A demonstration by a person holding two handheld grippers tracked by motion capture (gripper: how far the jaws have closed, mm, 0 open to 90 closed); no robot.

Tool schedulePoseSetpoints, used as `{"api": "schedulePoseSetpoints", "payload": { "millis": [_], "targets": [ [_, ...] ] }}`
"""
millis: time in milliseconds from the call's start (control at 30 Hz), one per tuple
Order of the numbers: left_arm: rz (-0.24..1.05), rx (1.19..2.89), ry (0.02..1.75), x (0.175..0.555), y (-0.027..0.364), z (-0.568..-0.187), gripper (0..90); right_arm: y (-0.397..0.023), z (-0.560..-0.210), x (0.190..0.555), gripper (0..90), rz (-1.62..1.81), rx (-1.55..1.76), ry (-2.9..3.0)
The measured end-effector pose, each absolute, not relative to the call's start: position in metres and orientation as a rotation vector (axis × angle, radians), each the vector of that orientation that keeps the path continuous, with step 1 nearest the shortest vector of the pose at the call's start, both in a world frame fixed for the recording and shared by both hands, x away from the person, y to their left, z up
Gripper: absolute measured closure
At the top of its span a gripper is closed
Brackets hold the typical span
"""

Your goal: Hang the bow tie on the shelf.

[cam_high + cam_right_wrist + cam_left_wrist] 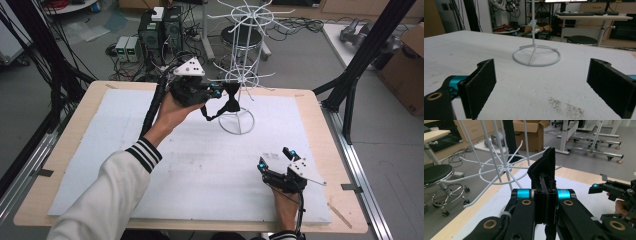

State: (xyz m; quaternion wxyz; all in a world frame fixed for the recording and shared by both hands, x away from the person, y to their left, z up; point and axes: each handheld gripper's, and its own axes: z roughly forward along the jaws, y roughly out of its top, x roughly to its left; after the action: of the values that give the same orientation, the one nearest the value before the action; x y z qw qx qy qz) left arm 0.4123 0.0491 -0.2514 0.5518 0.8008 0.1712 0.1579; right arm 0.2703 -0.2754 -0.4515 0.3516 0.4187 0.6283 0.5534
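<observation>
Clamped tight in my left gripper (545,195) was one black bow tie (230,98), held up beside the single white wire rack (239,75); its dangling strap could have snagged a prong. Right gripper (275,159) sat low over the table (210,165), jaws wide apart, holding nothing.

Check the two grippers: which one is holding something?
The left gripper, raised beside the white wire rack: its jaws are clamped on a black bow tie. The right gripper is open.

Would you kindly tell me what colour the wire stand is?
White; the wire stand shows best in the high view.
</observation>
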Motion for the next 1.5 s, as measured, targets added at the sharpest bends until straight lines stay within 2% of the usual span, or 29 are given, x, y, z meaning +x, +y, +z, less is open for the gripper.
{"api": "schedulePoseSetpoints", "payload": {
  "millis": [733,1100,1500],
  "targets": [
    [0.412,1.898,0.461,0.435,0.039,-0.266,89.2,-0.276,-0.451,0.27,7.8,1.43,1.077,1.627],
    [0.381,1.875,0.535,0.446,0.039,-0.276,89.2,-0.275,-0.451,0.27,7.8,1.429,1.076,1.634],
    [0.374,1.885,0.54,0.447,0.036,-0.278,89.2,-0.275,-0.451,0.27,7.8,1.427,1.076,1.635]
  ]
}}
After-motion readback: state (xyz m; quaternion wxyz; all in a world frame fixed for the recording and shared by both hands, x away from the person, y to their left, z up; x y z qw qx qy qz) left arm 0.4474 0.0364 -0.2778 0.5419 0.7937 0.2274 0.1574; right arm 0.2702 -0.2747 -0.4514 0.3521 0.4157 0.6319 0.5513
